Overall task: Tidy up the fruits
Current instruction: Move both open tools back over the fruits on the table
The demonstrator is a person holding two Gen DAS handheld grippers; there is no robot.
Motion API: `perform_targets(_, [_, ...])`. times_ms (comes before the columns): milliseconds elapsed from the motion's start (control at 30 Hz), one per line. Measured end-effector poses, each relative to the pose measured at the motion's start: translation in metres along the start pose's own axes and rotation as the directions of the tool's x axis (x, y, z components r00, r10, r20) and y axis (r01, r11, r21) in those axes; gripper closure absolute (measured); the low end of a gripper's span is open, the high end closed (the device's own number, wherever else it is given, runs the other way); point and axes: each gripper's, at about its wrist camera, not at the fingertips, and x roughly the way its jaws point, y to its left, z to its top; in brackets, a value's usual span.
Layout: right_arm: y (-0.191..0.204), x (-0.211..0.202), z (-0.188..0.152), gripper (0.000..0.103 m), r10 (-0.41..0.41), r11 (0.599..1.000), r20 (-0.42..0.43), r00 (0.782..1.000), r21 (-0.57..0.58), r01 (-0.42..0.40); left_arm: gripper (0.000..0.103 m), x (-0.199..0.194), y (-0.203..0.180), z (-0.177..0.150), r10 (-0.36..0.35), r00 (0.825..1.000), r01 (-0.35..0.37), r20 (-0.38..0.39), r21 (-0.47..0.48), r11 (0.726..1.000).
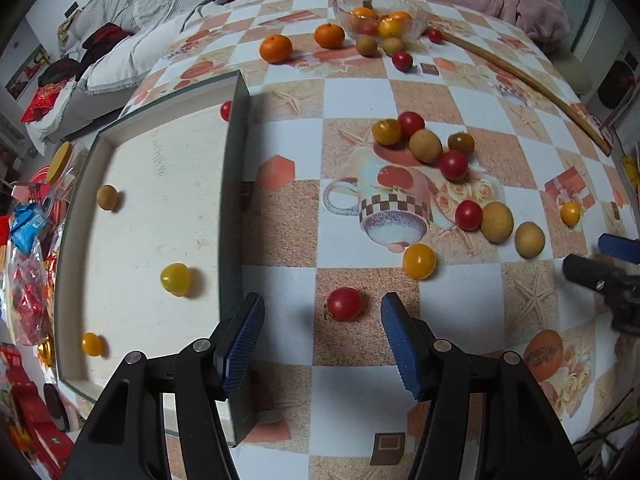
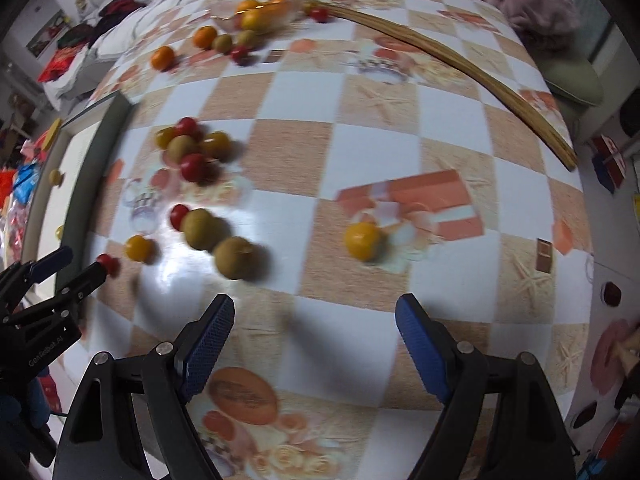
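Four fruits lie in your tray point(image 1: 236, 128); most remain on the desk point(image 1: 460, 80). Both tools, left tool point(image 1: 322, 330) and right tool point(image 2: 316, 336), are spread and empty.

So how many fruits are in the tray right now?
4 show: a red tomato at the far corner, a brown fruit by the left wall, a yellow tomato mid-tray, a small orange-yellow one near the front. The tray's right wall may hide more.

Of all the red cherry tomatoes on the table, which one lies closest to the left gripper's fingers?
The lone red tomato just ahead of the open left gripper, between its fingertips' lines; the other red ones sit farther up among clusters.
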Motion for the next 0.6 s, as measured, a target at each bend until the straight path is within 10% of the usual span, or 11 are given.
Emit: perform_targets(600, [-0.004, 0.024, 0.026, 0.033, -0.068, 0.995, 0.032, 0.997, -0.070, 0.070, 0.033, 0.028, -0.001, 0.004, -0.023, 0.999, 0.020, -0.029, -0.089, 0.996])
